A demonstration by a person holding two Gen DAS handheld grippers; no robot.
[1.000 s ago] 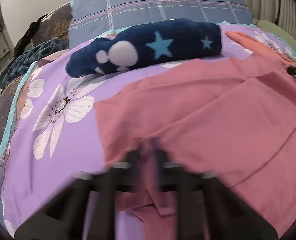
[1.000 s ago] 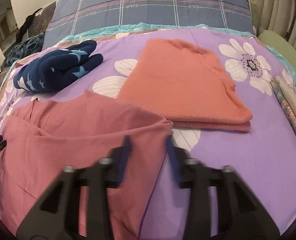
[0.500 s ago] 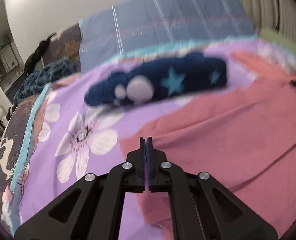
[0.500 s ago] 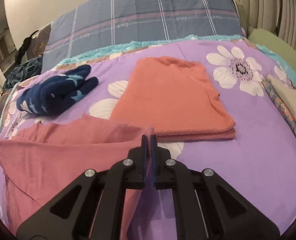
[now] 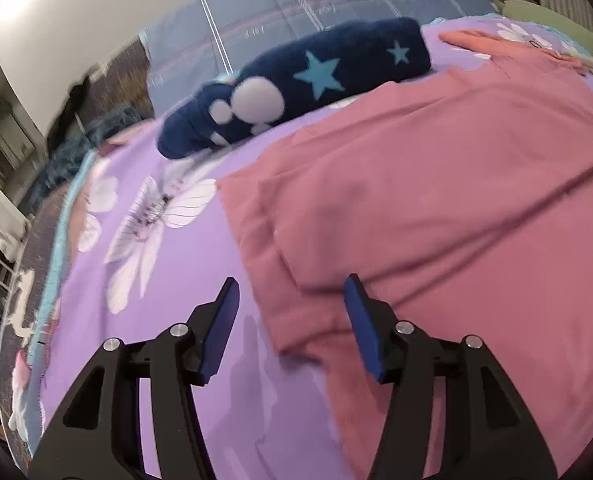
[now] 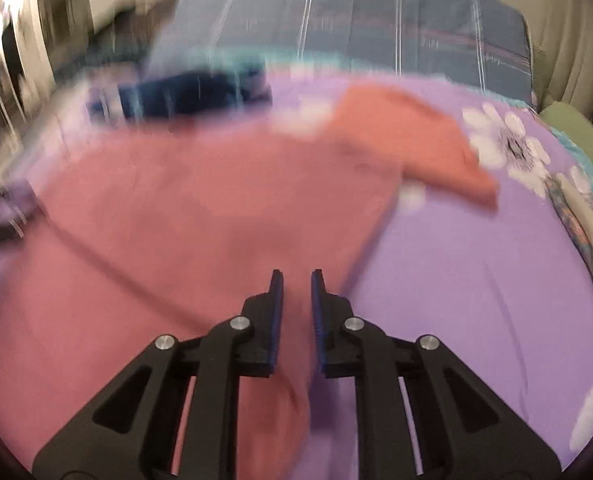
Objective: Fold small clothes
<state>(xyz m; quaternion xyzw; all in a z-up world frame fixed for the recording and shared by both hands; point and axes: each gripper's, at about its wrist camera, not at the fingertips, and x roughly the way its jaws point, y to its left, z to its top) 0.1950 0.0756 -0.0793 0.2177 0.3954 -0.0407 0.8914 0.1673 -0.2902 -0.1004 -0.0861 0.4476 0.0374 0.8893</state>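
Our left gripper (image 5: 292, 296) has just been opening; its blue-padded jaws stand wide apart, nothing pinched, with the near corner of the pink garment (image 5: 436, 184) lying loose below the gap. Our right gripper (image 6: 297, 280) has also been opening, only to a narrow slit, above the garment's right edge; the pads press on nothing that we can make out through the blur. The garment is thin, smooth cloth, spread nearly flat on the purple bedsheet (image 5: 184, 280) with white printed flowers, one doubled layer at its left edge. Beyond it lies a fuzzy navy bundle (image 5: 304, 80) with pale blue stars, and to the right a folded orange knit (image 6: 412, 136), ribbed, roughly square
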